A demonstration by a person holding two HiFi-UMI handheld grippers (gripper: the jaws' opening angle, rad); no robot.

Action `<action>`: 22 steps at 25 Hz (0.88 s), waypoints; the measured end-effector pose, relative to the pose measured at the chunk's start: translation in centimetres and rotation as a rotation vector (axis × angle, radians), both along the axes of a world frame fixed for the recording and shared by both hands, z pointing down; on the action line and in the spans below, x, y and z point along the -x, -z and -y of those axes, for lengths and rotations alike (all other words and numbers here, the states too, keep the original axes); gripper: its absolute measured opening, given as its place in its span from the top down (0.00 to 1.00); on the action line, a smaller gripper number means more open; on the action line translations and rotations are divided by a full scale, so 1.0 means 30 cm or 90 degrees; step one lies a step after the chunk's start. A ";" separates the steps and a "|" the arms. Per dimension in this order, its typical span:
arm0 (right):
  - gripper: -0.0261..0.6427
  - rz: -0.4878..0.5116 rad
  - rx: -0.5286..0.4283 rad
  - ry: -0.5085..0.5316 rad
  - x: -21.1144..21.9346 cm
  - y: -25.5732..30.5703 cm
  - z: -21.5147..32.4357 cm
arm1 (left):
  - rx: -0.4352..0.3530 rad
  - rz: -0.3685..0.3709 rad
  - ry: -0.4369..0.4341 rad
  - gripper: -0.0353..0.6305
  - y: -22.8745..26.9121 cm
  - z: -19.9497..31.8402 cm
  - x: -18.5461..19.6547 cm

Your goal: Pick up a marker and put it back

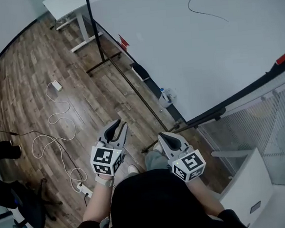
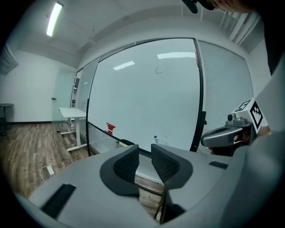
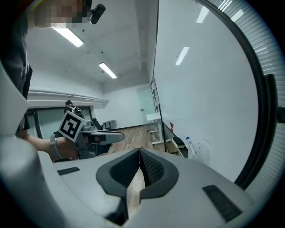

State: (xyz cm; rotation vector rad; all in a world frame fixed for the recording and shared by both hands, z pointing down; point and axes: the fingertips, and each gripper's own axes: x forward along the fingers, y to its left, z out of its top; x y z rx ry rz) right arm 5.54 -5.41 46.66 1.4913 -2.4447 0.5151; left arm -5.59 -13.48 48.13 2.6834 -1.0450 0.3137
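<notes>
- Marker (image 1: 164, 94): my best guess is the small white, blue-topped thing that stands upright on the ledge (image 1: 152, 87) at the foot of the whiteboard (image 1: 186, 48). It is too small in every view to be sure it is a marker and not a little bottle.
- It is well apart from both tools, ahead of them and to the right, above the wooden floor (image 1: 82, 91).
- Left tool (image 2: 143, 153): the jaws stand partly apart with a narrow gap, and only the board and floor show between the pads. It holds nothing.
- Right tool (image 3: 139, 152): the jaw tips meet and nothing is pinched between them, so it would need to open before any grasp.
- Handling, as I judge it: a marker is light, stiff and smooth-barrelled, so it should need only gentle pressure but could roll or twist in the pads.
- Standing upright, it will tip at a careless nudge. Come in level, with the jaws on either side.
- Best hold is across the middle of the barrel, below the cap, so the cap cannot pull off.
</notes>
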 end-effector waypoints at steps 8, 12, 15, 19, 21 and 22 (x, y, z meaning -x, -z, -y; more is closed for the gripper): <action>0.92 0.007 -0.006 0.067 0.188 -0.011 0.004 | 0.014 0.006 0.068 0.83 -0.026 -0.120 0.253; 0.92 0.012 -0.004 0.092 0.266 -0.016 0.004 | 0.022 0.005 0.088 0.86 -0.045 -0.167 0.341; 0.92 0.014 -0.005 0.112 0.320 -0.018 0.006 | 0.025 0.005 0.105 0.87 -0.052 -0.189 0.398; 0.92 0.008 -0.010 0.138 0.383 -0.015 0.002 | 0.021 0.001 0.123 0.87 -0.039 -0.213 0.457; 0.92 0.003 -0.015 0.150 0.409 -0.011 -0.002 | 0.016 -0.003 0.125 0.87 -0.032 -0.222 0.475; 0.92 0.002 -0.016 0.153 0.420 -0.008 -0.004 | 0.013 -0.005 0.125 0.87 -0.027 -0.225 0.482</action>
